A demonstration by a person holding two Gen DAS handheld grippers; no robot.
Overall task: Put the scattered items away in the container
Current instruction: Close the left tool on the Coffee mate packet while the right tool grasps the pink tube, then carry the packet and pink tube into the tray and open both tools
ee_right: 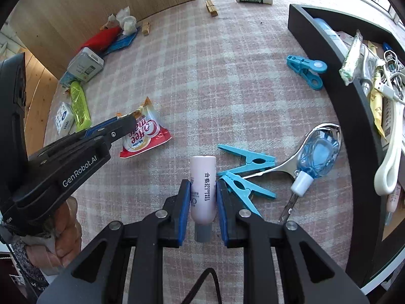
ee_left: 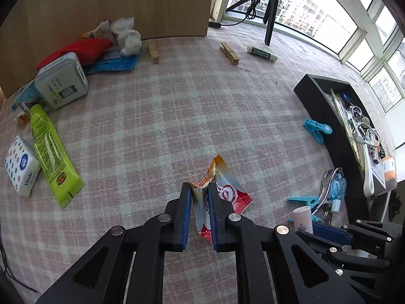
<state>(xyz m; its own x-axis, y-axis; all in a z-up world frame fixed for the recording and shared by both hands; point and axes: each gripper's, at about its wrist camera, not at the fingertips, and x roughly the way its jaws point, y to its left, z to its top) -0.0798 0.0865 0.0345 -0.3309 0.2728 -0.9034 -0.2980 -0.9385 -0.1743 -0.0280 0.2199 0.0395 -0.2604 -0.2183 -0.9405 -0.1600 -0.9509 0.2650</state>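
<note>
My left gripper (ee_left: 200, 186) is shut on a crumpled red, white and orange coffee sachet (ee_left: 227, 192) that lies on the pink checked cloth; its blue pads pinch the sachet's middle. The right wrist view shows the same grip from the side, left gripper (ee_right: 126, 122) on sachet (ee_right: 146, 136). My right gripper (ee_right: 202, 185) is shut on a small pale pink bottle (ee_right: 202, 169) with a grey cap, held lengthwise between the pads. The black tray (ee_right: 329, 58), holding cables and packets, stands to the right, also at the right in the left wrist view as the black tray (ee_left: 316, 106).
Blue clothes pegs (ee_right: 248, 162) and a blue bottle on a shiny spoon (ee_right: 316, 149) lie just right of the bottle. Another blue peg (ee_right: 306, 68) rests by the tray. A green tube (ee_left: 50, 152), tissue pack (ee_left: 21, 164), tin (ee_left: 63, 81) and wooden pegs (ee_left: 229, 53) lie farther off.
</note>
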